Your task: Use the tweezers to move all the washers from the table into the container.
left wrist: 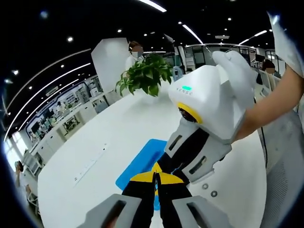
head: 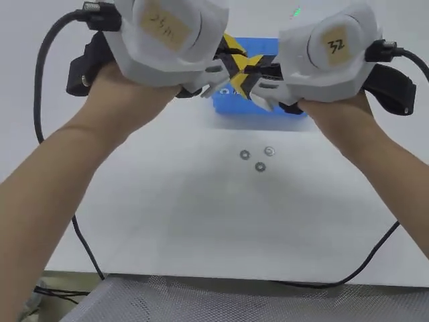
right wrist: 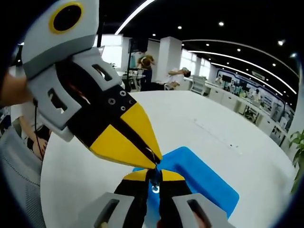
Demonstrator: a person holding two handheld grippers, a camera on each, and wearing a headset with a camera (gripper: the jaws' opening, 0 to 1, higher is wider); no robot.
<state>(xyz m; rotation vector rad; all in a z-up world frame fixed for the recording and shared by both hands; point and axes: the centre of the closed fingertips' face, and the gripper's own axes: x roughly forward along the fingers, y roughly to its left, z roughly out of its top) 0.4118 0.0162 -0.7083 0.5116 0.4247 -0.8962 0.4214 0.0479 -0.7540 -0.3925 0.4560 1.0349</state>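
Note:
Three small metal washers lie close together on the white table, and two of these washers appear in the left gripper view. Behind them stands the blue container, also seen as a blue container below the jaws. My left gripper and right gripper are held tip to tip in the air above the container's near side. Both pairs of black-and-yellow jaws look shut. A thin dark sliver sits between the right gripper tips; I cannot tell what it is. The left gripper points at the right one.
Black cables hang from both grippers and trail over the table's front edge. A grey mesh seat lies below that edge. A potted plant and people stand far behind the table.

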